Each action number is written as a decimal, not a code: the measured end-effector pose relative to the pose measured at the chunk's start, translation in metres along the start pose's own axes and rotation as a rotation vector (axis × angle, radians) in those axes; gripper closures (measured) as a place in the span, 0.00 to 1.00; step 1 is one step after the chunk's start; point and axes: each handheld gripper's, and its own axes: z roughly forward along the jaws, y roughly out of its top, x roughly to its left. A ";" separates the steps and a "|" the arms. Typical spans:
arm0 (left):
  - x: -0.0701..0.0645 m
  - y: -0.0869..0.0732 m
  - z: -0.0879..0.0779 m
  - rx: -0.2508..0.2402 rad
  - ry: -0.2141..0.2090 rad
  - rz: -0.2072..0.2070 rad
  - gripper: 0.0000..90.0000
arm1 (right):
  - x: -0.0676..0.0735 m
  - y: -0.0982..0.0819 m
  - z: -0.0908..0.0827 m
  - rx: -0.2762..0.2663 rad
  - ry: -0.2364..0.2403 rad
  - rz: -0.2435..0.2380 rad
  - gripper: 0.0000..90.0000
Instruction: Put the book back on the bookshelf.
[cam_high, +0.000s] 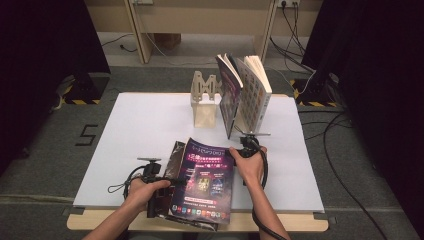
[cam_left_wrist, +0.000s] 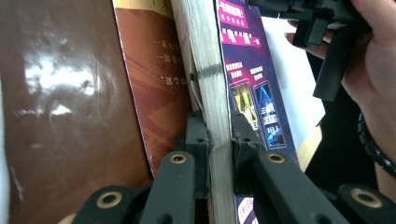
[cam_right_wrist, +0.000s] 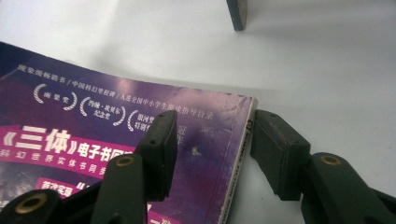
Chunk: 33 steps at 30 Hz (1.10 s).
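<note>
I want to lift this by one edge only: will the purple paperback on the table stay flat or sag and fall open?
The purple paperback looks likely to sag: its cover is thin and glossy, so probably slippery too. The left hand-held gripper is clamped on the page block alone, with the brown front cover already splayed open beside it, so loose covers may flop. The thick page block suggests moderate weight.

A purple-covered paperback book (cam_high: 205, 180) with pink and white lettering lies near the white table's front edge, its glossy brown flap (cam_high: 175, 160) folded open leftward.
</note>
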 end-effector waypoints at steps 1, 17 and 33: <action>0.001 0.001 0.000 0.005 0.003 0.002 0.89 | -0.001 0.001 0.000 0.002 0.003 0.018 0.56; 0.009 0.008 0.002 0.049 -0.013 0.004 0.90 | -0.008 -0.002 0.002 -0.009 0.085 0.126 0.65; 0.006 0.011 0.001 0.085 0.021 0.073 0.87 | 0.018 0.013 -0.018 -0.006 0.100 -0.013 0.79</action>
